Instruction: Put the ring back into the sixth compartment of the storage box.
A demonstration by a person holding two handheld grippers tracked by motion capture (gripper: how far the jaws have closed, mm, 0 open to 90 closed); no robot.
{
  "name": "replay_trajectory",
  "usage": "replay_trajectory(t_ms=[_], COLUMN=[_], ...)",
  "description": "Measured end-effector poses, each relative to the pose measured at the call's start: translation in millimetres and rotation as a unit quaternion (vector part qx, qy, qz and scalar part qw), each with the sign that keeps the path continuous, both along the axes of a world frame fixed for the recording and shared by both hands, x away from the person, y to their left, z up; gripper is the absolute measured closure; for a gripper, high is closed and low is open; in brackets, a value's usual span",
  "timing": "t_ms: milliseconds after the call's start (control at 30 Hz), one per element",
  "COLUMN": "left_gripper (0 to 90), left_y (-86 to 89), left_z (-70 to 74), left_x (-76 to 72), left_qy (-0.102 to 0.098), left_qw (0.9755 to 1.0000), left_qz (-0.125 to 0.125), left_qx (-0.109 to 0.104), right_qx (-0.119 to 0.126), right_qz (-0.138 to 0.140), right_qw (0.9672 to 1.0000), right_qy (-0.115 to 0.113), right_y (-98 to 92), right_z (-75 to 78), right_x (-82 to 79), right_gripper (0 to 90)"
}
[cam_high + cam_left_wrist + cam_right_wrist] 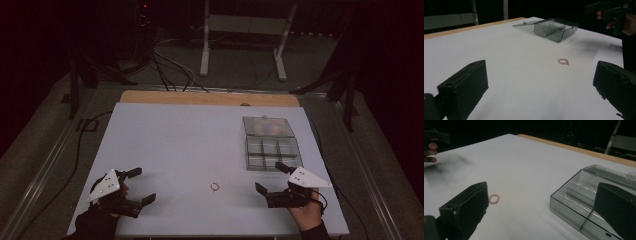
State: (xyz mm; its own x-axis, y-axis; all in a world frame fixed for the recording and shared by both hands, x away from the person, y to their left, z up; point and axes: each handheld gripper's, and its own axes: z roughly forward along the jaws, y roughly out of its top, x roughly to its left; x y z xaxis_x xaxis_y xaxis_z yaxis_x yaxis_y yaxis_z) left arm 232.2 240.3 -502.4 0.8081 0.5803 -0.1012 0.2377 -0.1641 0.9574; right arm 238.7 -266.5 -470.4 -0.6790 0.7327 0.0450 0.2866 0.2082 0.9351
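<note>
A small pinkish beaded ring (215, 186) lies flat on the white table between the two grippers; it also appears as the ring (563, 61) and the ring (494, 199). My left gripper (141, 186) rests near the front left, jaws wide open and empty, pointing toward the ring. At the front right my right gripper (272, 178) is open and empty too, just in front of a clear compartment box (272, 151) with its lid folded back. In the right gripper view the box (579, 195) sits right of the ring.
The white table top (175, 140) has a wooden strip (210, 98) along its far edge. Cables and a white stand's legs (242, 45) lie on the floor beyond. The box's lid (267, 127) lies open toward the far side.
</note>
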Motion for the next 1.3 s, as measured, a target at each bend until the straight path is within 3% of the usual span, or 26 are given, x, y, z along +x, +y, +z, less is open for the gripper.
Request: replay_trajectory(t_ms=[233,1300], left_gripper=[0.8,0.8], left_y=[-0.3,-0.7], left_z=[0.2,0.5], left_x=[-0.1,-1.1], left_qy=[-0.001,0.0], left_qw=[1.0,1.0], left_qz=[-0.001,-0.003], left_qx=[-0.003,-0.005], right_qx=[0.013,0.013], right_qz=[0.006,0.045], right_qw=[0.9999,0.9988], right_qy=[0.002,0.017], right_y=[4.3,39.5], right_z=[4.9,6.8], right_x=[2.7,19.3], right_gripper=[0.0,0.0])
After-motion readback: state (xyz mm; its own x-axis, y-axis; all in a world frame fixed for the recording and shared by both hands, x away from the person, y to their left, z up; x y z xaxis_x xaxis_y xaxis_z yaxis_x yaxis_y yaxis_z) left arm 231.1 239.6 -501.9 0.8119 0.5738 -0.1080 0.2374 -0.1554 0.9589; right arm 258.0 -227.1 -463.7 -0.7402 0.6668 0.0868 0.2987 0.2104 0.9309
